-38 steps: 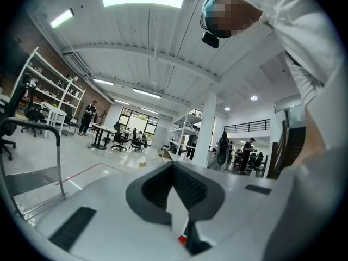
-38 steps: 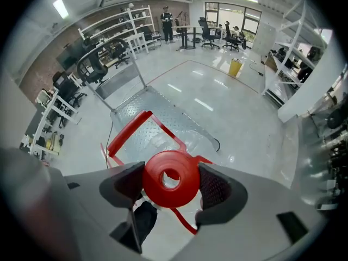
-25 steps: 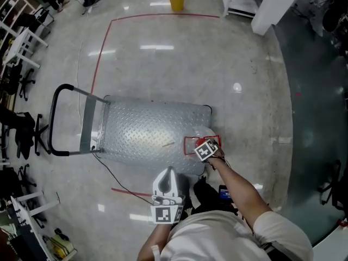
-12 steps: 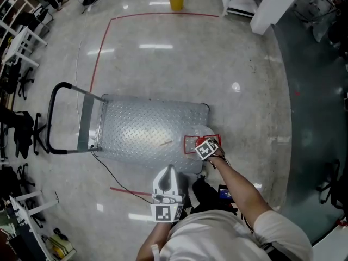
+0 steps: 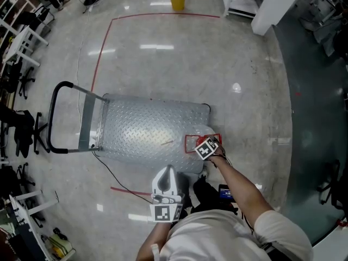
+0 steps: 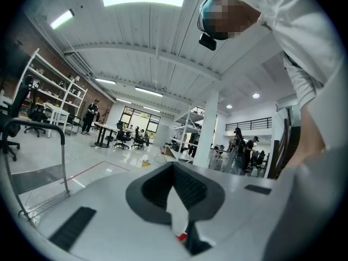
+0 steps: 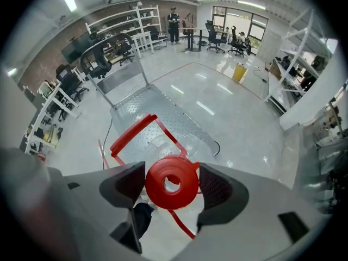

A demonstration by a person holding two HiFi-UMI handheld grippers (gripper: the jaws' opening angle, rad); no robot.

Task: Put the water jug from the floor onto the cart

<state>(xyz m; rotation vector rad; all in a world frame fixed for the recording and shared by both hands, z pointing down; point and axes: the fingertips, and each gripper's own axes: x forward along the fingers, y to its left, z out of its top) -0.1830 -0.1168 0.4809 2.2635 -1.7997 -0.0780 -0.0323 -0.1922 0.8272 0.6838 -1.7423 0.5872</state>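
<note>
The right claw [image 5: 206,148] clamps the red cap [image 7: 171,182] of the water jug [image 5: 202,134], which hangs just beneath it at the cart [image 5: 147,126] corner, probably for setting down, while the left claw [image 5: 169,173], closed and empty, stays clear beside it.

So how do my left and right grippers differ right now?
The left gripper's jaws are together on nothing, while the right gripper's jaws clamp the water jug by its red cap. The left gripper faces the room and ceiling; the right gripper faces down at the cart. Both carry a square-marker cube.
</note>
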